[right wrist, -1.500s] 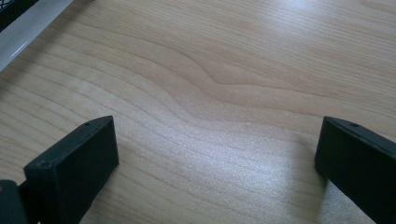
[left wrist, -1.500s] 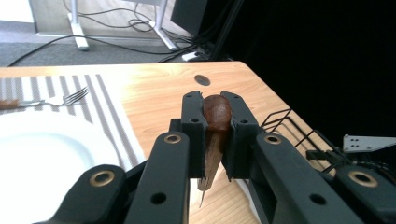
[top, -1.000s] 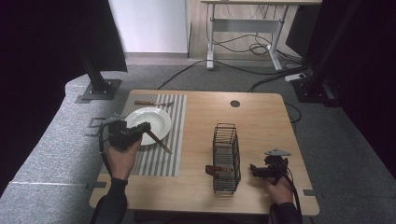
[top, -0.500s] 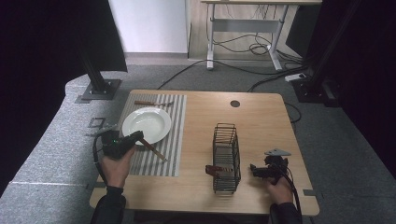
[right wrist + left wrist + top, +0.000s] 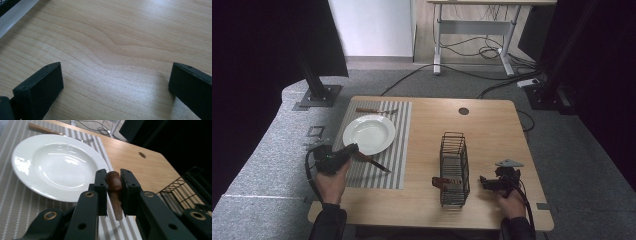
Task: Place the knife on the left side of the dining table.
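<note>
Evidently a place setting was partly laid. On the left side of the wooden counter [image 5: 492, 125], a grey-and-white striped placemat [image 5: 399, 145] carried a round white plate [image 5: 368, 134], glossy and shallow-bowled. A fork with a wooden handle [image 5: 374, 110] lay along the mat's far edge, just beyond the plate.

The left tool [image 5: 113, 182] was clenched on the rounded brown wooden handle of a knife [image 5: 115, 195]. From the high view, the knife [image 5: 373, 161] slanted across the mat just beside the plate's near right rim, its blade pointing toward the counter's near edge; I could not tell whether it already rested on the mat. Judging by this, the knife was being set down beside the plate and had yet to be released.

Near the middle of the counter's near edge stood a tall black wire cutlery basket [image 5: 455, 170], open-meshed and rectangular, with another brown-handled utensil [image 5: 441, 182] poking out through its left side. That piece probably remained to be laid out.

The right tool [image 5: 115, 82] hovered close over pale, smooth-grained wood near the counter's near right corner, its two matte black jaws spread wide with nothing between them. In the high view, the right tool [image 5: 488, 182] sat just right of the basket.
</note>
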`<state>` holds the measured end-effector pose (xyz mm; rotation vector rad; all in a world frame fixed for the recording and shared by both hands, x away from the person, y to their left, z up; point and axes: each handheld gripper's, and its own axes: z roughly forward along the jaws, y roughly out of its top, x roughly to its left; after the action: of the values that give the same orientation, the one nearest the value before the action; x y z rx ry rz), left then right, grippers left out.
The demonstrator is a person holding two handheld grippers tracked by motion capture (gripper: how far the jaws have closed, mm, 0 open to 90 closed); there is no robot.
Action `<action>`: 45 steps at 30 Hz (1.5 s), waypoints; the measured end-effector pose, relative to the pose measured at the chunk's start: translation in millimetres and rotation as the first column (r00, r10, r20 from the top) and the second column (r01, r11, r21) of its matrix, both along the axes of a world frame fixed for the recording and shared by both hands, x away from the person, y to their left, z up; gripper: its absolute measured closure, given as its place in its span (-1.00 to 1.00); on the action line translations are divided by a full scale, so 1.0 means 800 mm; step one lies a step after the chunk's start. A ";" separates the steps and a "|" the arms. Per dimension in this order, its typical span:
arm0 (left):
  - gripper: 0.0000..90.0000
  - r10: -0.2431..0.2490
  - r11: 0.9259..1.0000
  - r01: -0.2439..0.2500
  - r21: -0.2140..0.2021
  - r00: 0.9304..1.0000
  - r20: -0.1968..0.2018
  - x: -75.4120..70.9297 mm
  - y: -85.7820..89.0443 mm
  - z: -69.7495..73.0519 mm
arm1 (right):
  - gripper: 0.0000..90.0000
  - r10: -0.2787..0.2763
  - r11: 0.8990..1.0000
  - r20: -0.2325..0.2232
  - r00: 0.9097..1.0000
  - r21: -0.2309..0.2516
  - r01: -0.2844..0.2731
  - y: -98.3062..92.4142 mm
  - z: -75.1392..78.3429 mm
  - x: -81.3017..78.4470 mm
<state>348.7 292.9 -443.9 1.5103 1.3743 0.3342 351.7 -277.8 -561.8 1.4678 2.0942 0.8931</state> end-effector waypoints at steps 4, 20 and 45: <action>0.65 0.019 1.000 -0.020 0.022 1.000 0.008 0.000 0.005 -0.006 | -1.00 0.000 1.000 0.000 1.000 0.000 0.000 0.000 0.000 0.000; 0.49 0.065 0.996 -0.068 0.053 0.996 0.054 -0.003 0.026 -0.039 | -1.00 0.000 1.000 0.000 1.000 0.000 0.000 0.000 0.000 0.000; 0.38 0.118 0.990 -0.122 0.073 0.992 0.054 0.011 0.055 -0.084 | -1.00 0.000 1.000 0.000 1.000 0.000 0.000 0.000 0.000 0.000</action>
<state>357.7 337.0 -511.2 1.4745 1.4298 0.5016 351.7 -277.8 -561.8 1.4682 2.0940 0.8934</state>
